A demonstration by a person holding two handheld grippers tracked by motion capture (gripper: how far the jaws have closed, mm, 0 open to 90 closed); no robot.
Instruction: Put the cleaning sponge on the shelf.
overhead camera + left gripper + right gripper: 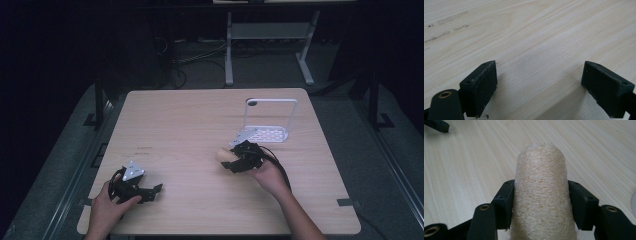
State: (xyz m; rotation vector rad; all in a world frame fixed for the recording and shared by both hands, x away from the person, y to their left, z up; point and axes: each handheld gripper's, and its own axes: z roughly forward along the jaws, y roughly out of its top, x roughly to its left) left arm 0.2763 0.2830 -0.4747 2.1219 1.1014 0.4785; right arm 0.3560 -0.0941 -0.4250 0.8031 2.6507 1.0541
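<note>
Resting, left gripper [150, 192]: near the table's [190, 120] front left corner, jaws spread wide over bare wood, nothing between them.
Right gripper [234, 162]: right of the table's centre, jaws closed against both sides of a loofah sponge [541, 195].
Loofah position: clamped around mid-length, rounded end poking out past the jaws; whether it touches the tabletop I cannot tell.
Handling (judgement): light, fibrous, springy; rough weave unlikely to slip; hard squeezing would flatten it. Mid-body hold seems best.
White metal rack [270, 117]: beyond the right gripper, toward the far right corner, nothing on it.
</note>
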